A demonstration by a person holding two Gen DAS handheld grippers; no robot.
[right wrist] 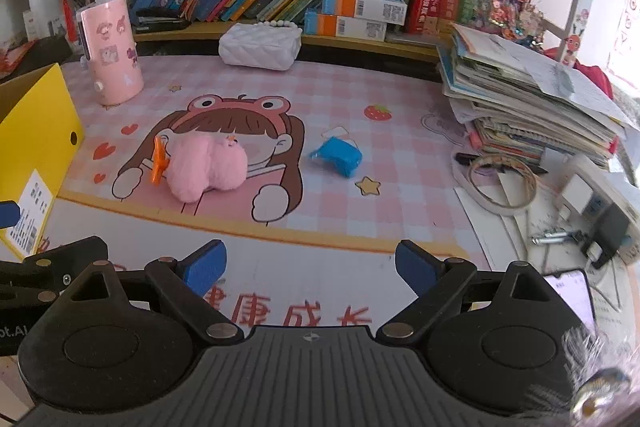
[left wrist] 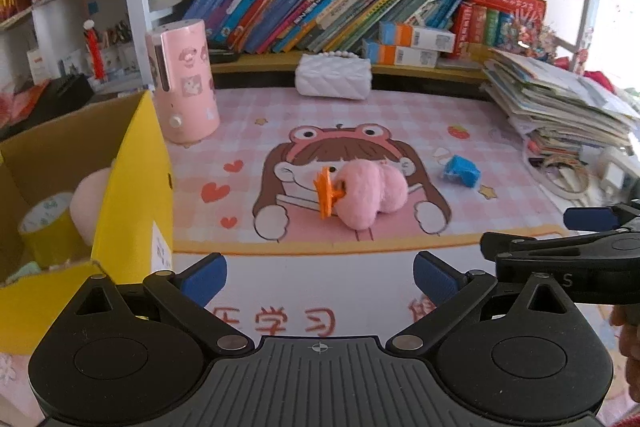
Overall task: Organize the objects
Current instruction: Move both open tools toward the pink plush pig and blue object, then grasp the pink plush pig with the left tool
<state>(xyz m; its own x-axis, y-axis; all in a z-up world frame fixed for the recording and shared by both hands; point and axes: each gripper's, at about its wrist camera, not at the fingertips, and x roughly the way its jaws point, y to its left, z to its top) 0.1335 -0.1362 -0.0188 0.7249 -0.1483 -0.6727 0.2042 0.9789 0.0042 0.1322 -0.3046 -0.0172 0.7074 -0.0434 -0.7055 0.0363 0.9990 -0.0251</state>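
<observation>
Pink fluffy toy (left wrist: pixel 362 193) lying on the desk mat (left wrist: pixel 400 115), right of the yellow box (left wrist: pixel 132 187). Probably soft, light, squishy. Best pinched around the puffy middle, not the orange clip (left wrist: pixel 326 193). Left gripper (left wrist: pixel 320 277) and right gripper (right wrist: pixel 310 265) both wide apart, holding nothing.

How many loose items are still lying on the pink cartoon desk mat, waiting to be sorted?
2. A fluffy pink plush with an orange clip lies mid-mat on the cartoon girl; a small crumpled blue packet lies to its right. Others may be hidden below both views.
</observation>
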